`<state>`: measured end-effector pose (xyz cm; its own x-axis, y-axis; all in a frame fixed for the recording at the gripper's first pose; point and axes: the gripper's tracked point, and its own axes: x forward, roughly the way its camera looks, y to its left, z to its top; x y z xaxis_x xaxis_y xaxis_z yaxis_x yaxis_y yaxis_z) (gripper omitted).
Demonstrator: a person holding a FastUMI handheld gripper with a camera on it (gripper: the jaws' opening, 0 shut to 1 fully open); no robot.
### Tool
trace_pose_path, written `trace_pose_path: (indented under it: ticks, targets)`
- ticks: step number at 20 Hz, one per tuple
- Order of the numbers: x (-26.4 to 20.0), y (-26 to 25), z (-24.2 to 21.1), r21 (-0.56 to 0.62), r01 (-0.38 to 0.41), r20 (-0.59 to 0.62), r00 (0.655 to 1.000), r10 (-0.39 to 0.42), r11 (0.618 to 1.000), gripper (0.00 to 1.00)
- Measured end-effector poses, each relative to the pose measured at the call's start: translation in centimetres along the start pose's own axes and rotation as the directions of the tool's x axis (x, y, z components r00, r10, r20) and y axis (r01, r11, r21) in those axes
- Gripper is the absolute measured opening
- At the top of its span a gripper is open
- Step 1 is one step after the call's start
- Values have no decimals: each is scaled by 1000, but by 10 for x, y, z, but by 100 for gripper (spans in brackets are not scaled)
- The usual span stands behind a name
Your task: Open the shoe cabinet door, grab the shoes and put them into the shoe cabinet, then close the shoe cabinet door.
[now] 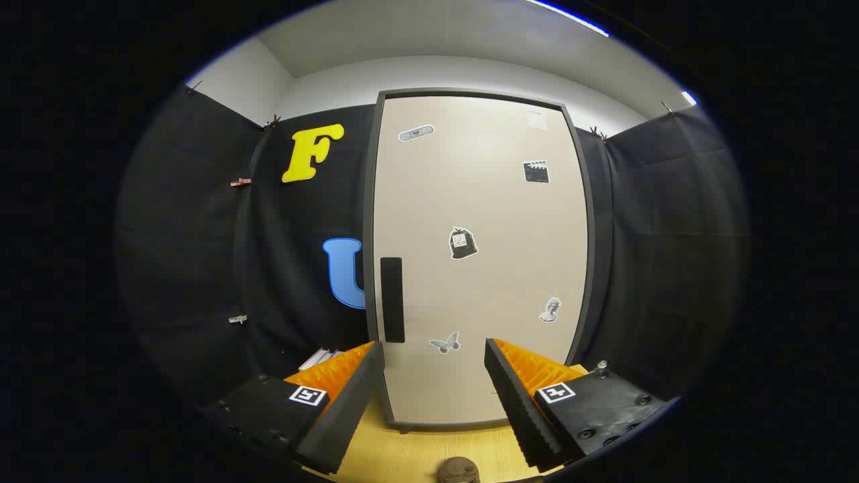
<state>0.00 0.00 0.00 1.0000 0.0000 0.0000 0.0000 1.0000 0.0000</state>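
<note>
- A brown rounded thing (pixel 458 471), too cut off to identify, lies nearest, on the wooden table (pixel 429 453) between the finger bases.
- The gripper (pixel 434 365) has its fingers spread wide, grasping nothing.
- Just beyond them stands the shoe cabinet (pixel 476 258), its beige door (pixel 490 201) closed, with a black handle (pixel 392 299) and stickers.
- Black cloth walls the booth behind it, under white walls (pixel 429 74) and ceiling.

Shoe cabinet (pixel 480 258) stands centre frame on the table (pixel 429 449), door (pixel 483 268) shut; handle (pixel 392 299) lower left; open gripper (pixel 435 355) at bottom.
</note>
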Motion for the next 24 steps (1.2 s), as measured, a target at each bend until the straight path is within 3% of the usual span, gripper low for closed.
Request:
trace_pose_path:
  ticks: [15,24]
  targets:
    - [5,8,-2,13,-3,-1,1000,3,1000,98]
    - [45,32,-12,18,-22,-17,1000,23,1000,98]
